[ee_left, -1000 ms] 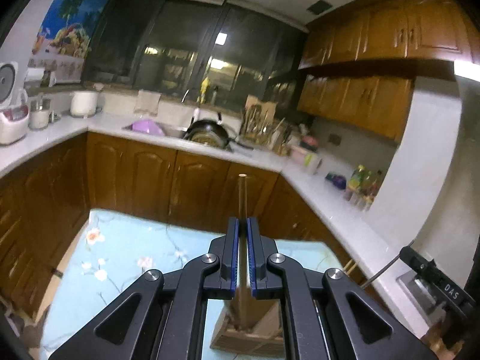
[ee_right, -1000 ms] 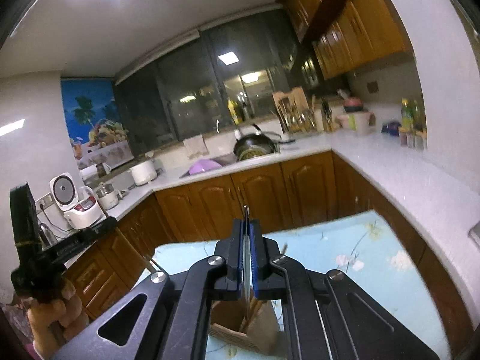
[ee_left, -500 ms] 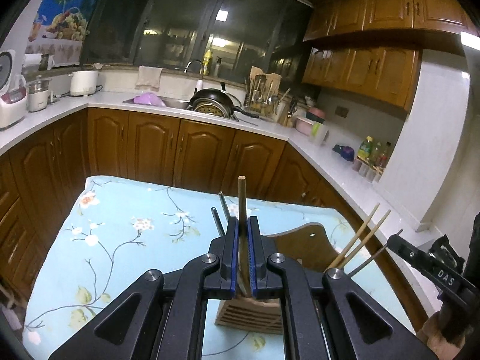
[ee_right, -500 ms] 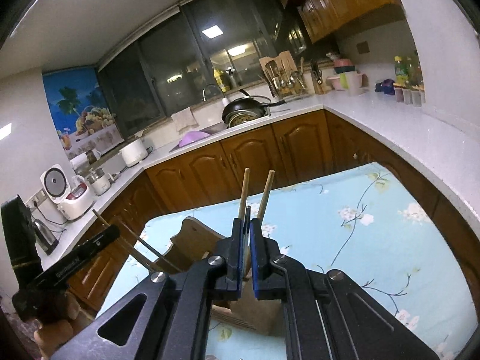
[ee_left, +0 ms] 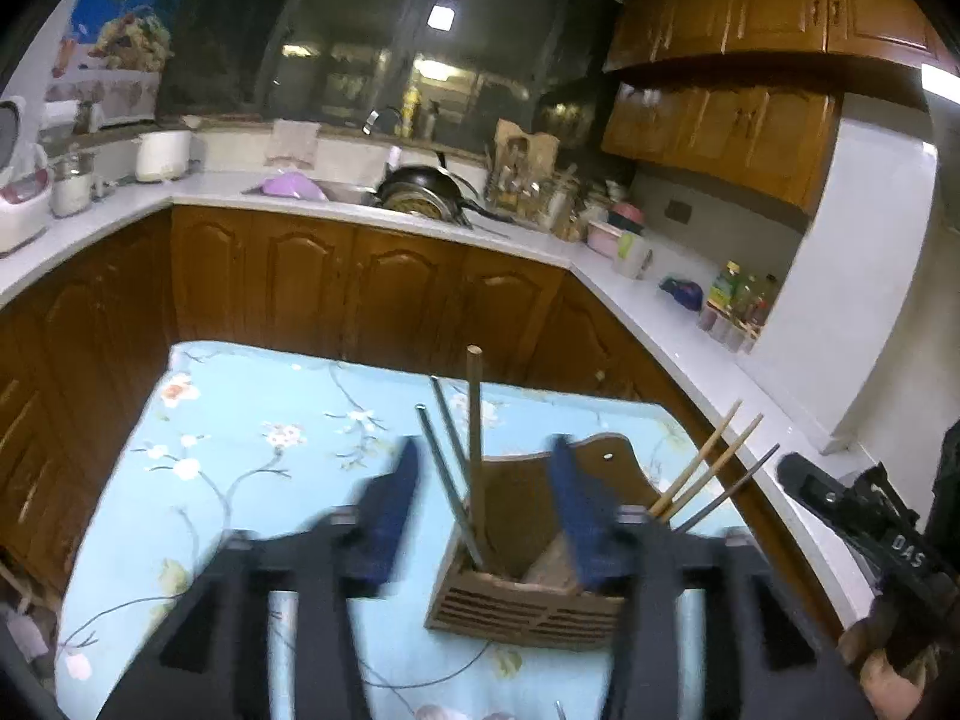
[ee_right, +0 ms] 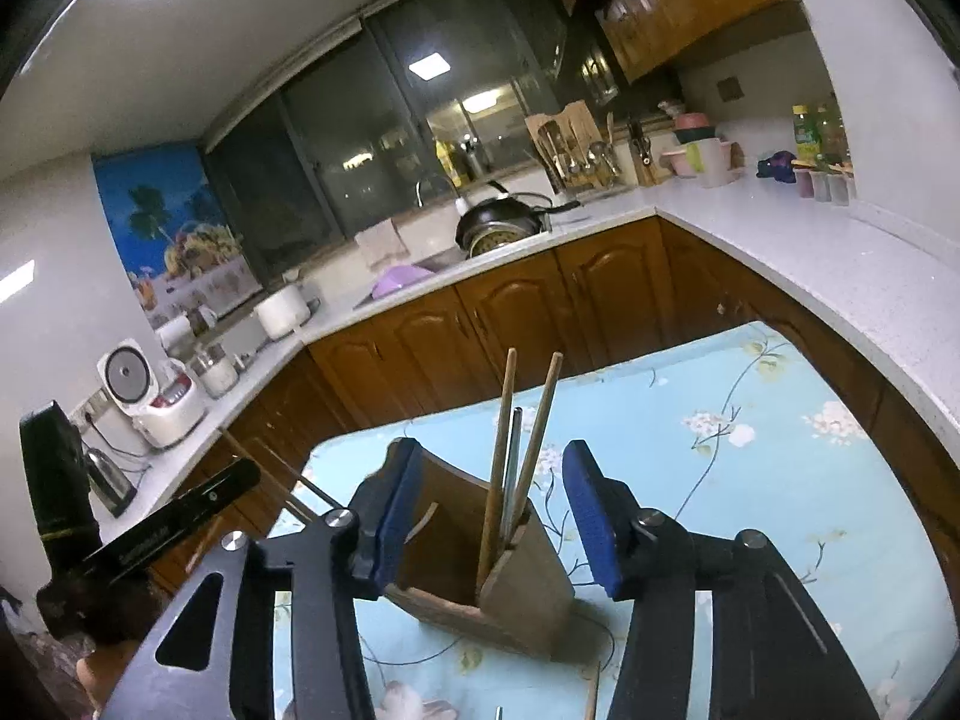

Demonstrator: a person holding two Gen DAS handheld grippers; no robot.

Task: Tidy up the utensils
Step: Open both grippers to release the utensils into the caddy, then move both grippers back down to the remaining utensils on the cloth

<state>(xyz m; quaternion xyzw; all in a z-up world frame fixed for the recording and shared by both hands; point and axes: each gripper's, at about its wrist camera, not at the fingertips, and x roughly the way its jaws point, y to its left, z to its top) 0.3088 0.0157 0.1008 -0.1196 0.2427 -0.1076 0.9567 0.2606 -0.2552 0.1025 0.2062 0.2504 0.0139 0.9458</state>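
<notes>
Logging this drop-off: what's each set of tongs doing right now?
Left tongs: opening, pads clear of the wooden chopstick between them.
Right tongs: opening, holding nothing.

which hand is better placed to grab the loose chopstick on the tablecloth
Probably right: the loose chopstick lies just below the right hand-held gripper, whose jaws are opening, gripping nothing.

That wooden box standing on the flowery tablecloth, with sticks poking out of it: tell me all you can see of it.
The wooden utensil holder looks like brown wood, with a slatted front and a taller arched back panel with a small hole. An inner wall splits it into compartments. It stands upright on the blue floral tablecloth. Wooden chopsticks and grey metal ones lean inside. Neither gripper's fingers touch it.
</notes>
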